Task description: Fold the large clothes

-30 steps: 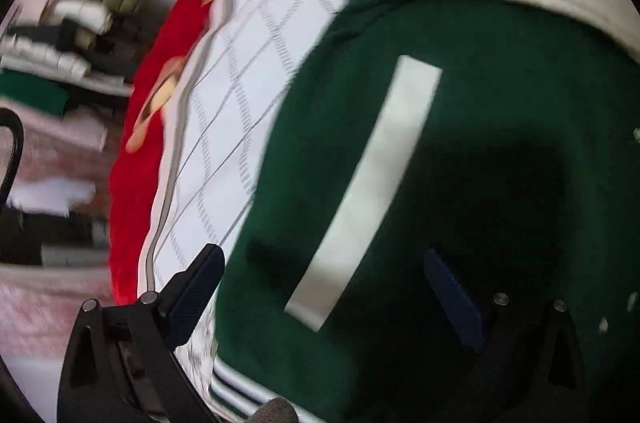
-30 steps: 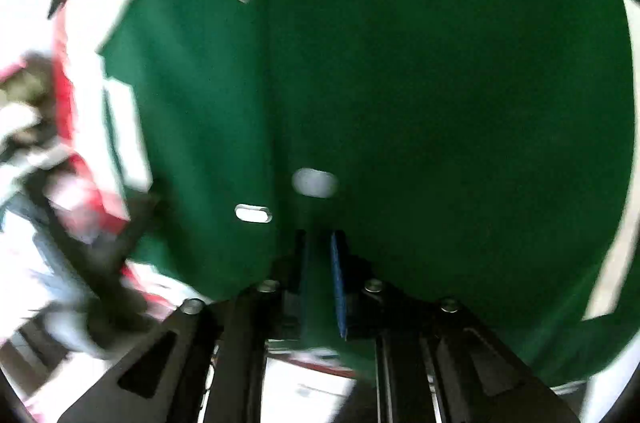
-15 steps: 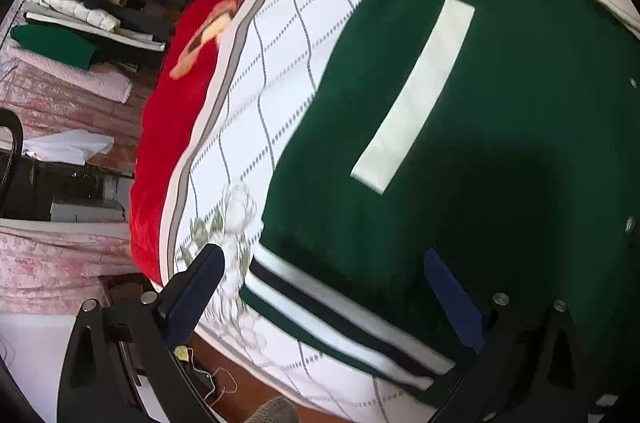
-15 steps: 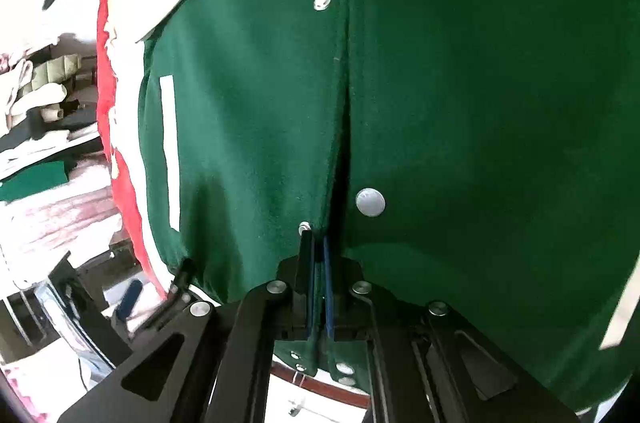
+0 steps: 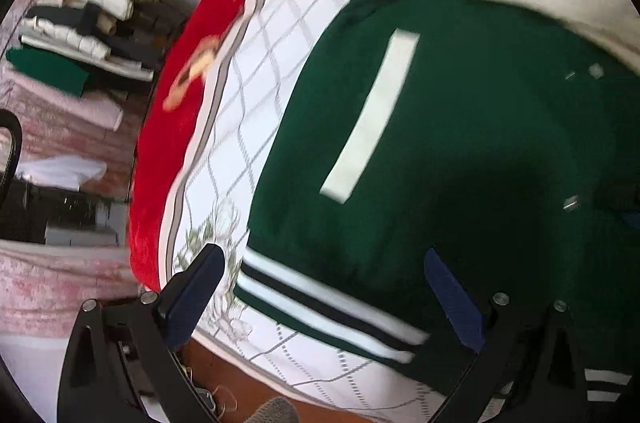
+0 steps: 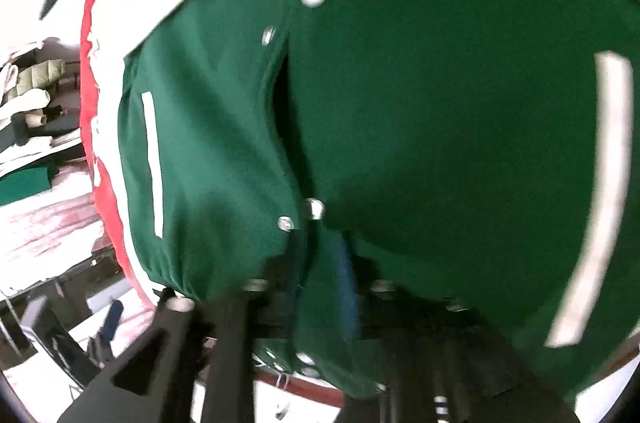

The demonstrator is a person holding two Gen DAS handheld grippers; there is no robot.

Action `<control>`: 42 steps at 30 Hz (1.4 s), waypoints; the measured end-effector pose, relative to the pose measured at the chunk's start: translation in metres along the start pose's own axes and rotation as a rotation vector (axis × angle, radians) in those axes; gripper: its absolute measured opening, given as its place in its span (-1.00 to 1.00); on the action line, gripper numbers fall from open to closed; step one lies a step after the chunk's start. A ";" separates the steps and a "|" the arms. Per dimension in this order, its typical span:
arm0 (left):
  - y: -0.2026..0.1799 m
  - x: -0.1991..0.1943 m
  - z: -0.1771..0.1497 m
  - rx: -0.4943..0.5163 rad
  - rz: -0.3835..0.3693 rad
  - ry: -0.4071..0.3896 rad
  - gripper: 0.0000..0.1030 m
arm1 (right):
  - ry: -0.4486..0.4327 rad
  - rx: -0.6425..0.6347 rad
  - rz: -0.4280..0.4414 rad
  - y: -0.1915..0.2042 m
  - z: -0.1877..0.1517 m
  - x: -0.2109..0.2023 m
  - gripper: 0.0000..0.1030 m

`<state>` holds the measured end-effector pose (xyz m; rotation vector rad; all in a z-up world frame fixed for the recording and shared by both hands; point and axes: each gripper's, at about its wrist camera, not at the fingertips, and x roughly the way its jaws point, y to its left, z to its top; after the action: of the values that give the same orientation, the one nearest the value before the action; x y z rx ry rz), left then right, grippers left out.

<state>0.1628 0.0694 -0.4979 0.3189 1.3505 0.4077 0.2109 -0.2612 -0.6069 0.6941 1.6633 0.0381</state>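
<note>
left gripper (image 5: pixel 320 287) wide, empty; right gripper (image 6: pixel 320 263) opening, green jacket (image 6: pixel 440 123) edge between its jaws

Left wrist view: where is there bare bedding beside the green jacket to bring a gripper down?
Free: the white checked sheet between the red blanket and the green jacket, and a strip below the striped hem. Crowded: the stacked clothes beyond the bed.

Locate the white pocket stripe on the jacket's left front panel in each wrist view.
Left wrist: white pocket stripe slants across the centre of the green jacket.
Right wrist: same stripe, thin, near the left edge.
Shared landmark: red blanket beside the jacket.
</note>
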 end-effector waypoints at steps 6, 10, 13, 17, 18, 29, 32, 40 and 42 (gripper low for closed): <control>-0.058 -0.046 0.023 0.061 -0.030 -0.100 1.00 | -0.110 0.020 -0.074 -0.048 0.002 -0.079 0.58; -0.110 -0.073 0.021 0.080 -0.005 -0.127 1.00 | -0.155 0.018 -0.152 -0.111 0.016 -0.130 0.58; -0.165 -0.092 0.007 0.145 0.074 -0.141 1.00 | -0.150 -0.018 -0.237 -0.157 0.034 -0.151 0.58; -0.243 -0.123 -0.025 0.270 0.157 -0.164 1.00 | -0.147 -0.051 -0.290 -0.221 0.056 -0.180 0.58; -0.257 -0.130 -0.032 0.290 0.165 -0.169 1.00 | -0.145 -0.065 -0.313 -0.237 0.062 -0.188 0.58; -0.384 -0.144 -0.096 0.482 0.234 -0.101 1.00 | -0.100 -0.024 -0.353 -0.355 0.093 -0.229 0.58; -0.389 -0.131 -0.100 0.468 0.256 -0.079 1.00 | -0.080 -0.038 -0.351 -0.366 0.097 -0.228 0.58; -0.362 -0.102 -0.078 0.379 0.369 -0.083 1.00 | -0.051 -0.084 -0.308 -0.372 0.120 -0.220 0.58; -0.355 -0.095 -0.072 0.343 0.405 -0.072 1.00 | -0.062 -0.097 -0.282 -0.366 0.129 -0.221 0.58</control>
<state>0.1117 -0.2905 -0.5884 0.8923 1.2821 0.4931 0.1859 -0.7060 -0.5863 0.3796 1.6742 -0.1019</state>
